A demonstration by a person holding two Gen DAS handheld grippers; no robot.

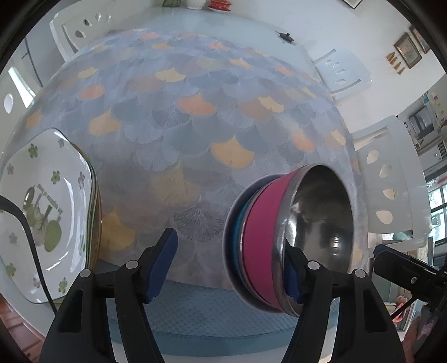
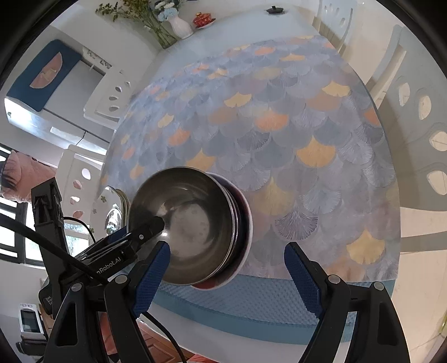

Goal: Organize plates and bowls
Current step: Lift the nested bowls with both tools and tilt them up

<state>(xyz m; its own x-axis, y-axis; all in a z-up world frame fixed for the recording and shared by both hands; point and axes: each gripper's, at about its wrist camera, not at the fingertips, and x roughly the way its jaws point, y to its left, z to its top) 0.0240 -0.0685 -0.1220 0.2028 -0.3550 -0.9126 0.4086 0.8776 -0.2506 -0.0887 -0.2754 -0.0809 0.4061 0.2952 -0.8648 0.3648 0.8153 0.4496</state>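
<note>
So the steel bowl (image 1: 321, 223) is the main thing here, shiny inside with a pink band round the outside, and it's nested on top of a small stack: there's a teal layer under it and a wider plate (image 1: 232, 237) at the bottom. The whole stack sits on the counter (image 1: 195, 125) near its front edge, on the cloth (image 1: 181, 156) with the blue and orange fan pattern, just past a teal padded strip (image 2: 265, 301). The left claw (image 1: 232, 268) is released, jaws spread, with one blue pad right by the bowl's near rim and the other out over bare cloth; I can't tell if that pad is actually touching the rim. The right claw (image 2: 229, 279) is also released and wide, its left pad just in front of the bowl and the other one well off to the side. Left of the bowl there's a stack of white plates (image 1: 47, 212) with green flower prints, also near the front edge. Way beyond the bowl at the back of the counter are a white vase (image 2: 180, 26) with flowers and a little red lidded dish (image 2: 202, 19). White chairs (image 1: 391, 181) around it.
</note>
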